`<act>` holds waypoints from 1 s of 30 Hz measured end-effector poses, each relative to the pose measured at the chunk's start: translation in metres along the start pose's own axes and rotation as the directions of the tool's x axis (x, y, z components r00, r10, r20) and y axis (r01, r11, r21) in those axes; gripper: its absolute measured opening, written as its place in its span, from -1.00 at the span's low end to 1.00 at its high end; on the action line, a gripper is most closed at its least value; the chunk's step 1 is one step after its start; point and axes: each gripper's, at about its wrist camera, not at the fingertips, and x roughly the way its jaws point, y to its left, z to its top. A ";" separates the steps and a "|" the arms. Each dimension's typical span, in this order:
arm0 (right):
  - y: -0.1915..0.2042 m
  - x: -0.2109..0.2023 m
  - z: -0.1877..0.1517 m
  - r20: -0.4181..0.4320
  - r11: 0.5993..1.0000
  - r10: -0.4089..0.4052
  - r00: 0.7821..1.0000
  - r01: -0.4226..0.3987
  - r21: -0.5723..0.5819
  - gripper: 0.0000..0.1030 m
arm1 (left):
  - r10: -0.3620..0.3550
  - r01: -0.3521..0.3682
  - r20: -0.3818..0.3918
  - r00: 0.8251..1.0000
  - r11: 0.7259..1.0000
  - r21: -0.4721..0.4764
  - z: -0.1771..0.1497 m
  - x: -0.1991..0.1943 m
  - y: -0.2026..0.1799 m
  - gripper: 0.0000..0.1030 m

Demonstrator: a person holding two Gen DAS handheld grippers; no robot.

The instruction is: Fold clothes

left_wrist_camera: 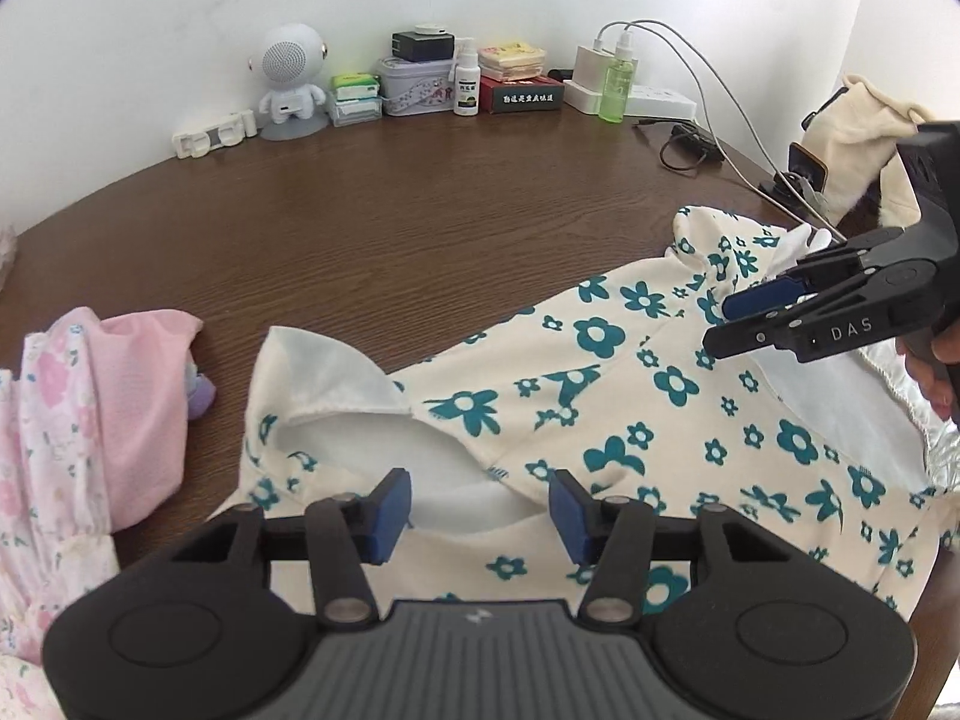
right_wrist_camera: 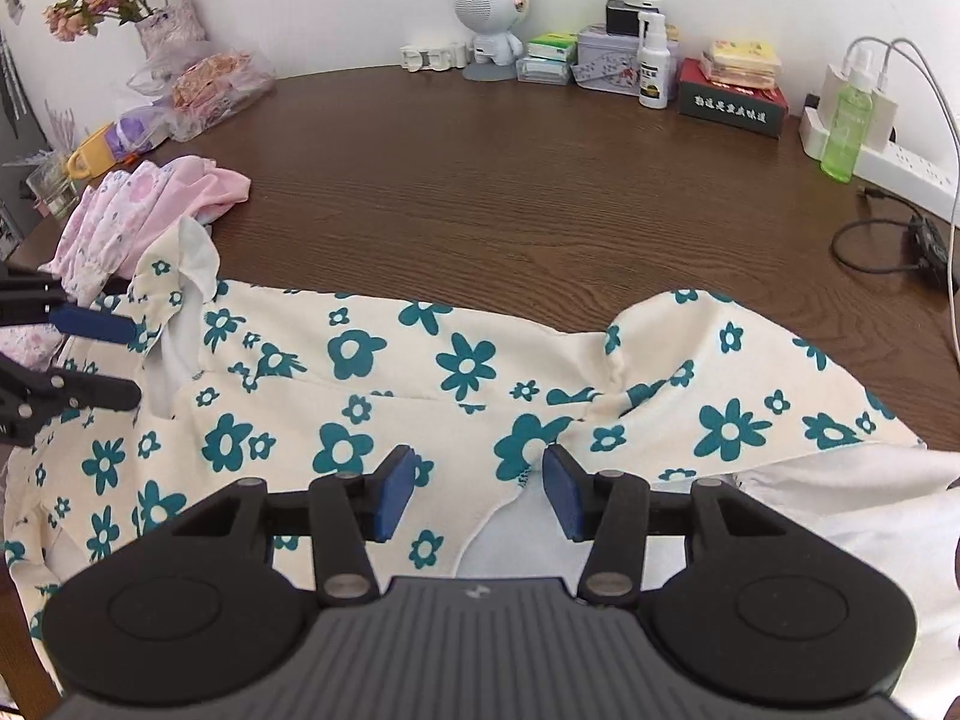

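Note:
A cream garment with teal flowers (left_wrist_camera: 630,420) lies spread on the brown table (left_wrist_camera: 390,228), its white lining showing at the sleeves and neck; it also fills the right wrist view (right_wrist_camera: 420,372). My left gripper (left_wrist_camera: 480,510) is open and empty, just above the garment's left sleeve opening. My right gripper (right_wrist_camera: 477,492) is open and empty over the garment near its right sleeve. The right gripper shows in the left wrist view (left_wrist_camera: 720,324) and the left gripper in the right wrist view (right_wrist_camera: 135,360), both with jaws apart.
A pink floral garment (left_wrist_camera: 90,420) lies at the left (right_wrist_camera: 150,204). Along the back wall stand a white robot speaker (left_wrist_camera: 291,84), tins and boxes (left_wrist_camera: 522,93), a green bottle (left_wrist_camera: 618,81), a power strip with cables (right_wrist_camera: 888,162) and a flower vase (right_wrist_camera: 168,30).

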 end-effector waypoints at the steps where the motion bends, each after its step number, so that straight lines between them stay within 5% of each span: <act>1: -0.002 0.000 0.001 -0.002 1.000 0.002 1.000 -0.002 0.013 -0.06 | -0.006 0.005 -0.013 1.000 1.000 -0.024 0.004 0.005 0.002 -0.04; 7: -0.005 0.002 0.006 -0.014 1.000 0.007 1.000 -0.007 0.030 -0.06 | 0.019 -0.024 -0.049 0.999 0.993 -0.117 0.020 0.028 0.008 -0.18; 9: -0.002 0.003 0.006 -0.011 1.000 0.002 1.000 -0.002 0.013 -0.08 | 0.026 -0.030 -0.030 0.999 0.987 -0.156 0.022 0.031 0.011 -0.59; 10: 0.000 0.003 0.006 -0.005 1.000 -0.008 1.000 0.008 0.001 -0.19 | 0.022 -0.024 -0.016 1.000 0.984 -0.175 0.023 0.032 0.012 -1.00; 12: 0.001 0.002 0.005 0.008 1.000 -0.023 1.000 0.023 -0.019 -0.43 | 0.033 -0.029 0.021 0.999 0.985 -0.172 0.025 0.031 0.012 -1.00; 14: 0.000 -0.001 0.005 0.034 1.000 -0.015 0.999 0.016 -0.023 -0.93 | 0.048 -0.036 0.062 0.997 0.984 -0.177 0.029 0.027 0.014 -1.00; 18: -0.001 -0.006 0.003 0.071 0.999 -0.006 0.997 0.009 -0.032 -0.94 | 0.083 -0.052 0.150 0.985 0.979 -0.199 0.039 0.014 0.020 -1.00; 24: 0.000 0.000 -0.005 0.061 0.999 -0.017 0.998 0.019 -0.036 -0.80 | 0.117 -0.098 0.082 0.990 0.973 -0.208 0.041 0.040 0.030 -0.97; 30: -0.004 -0.019 -0.006 0.097 1.000 0.011 0.995 -0.009 -0.017 -0.74 | 0.185 -0.152 0.144 0.972 0.965 -0.216 0.036 0.044 0.034 -0.98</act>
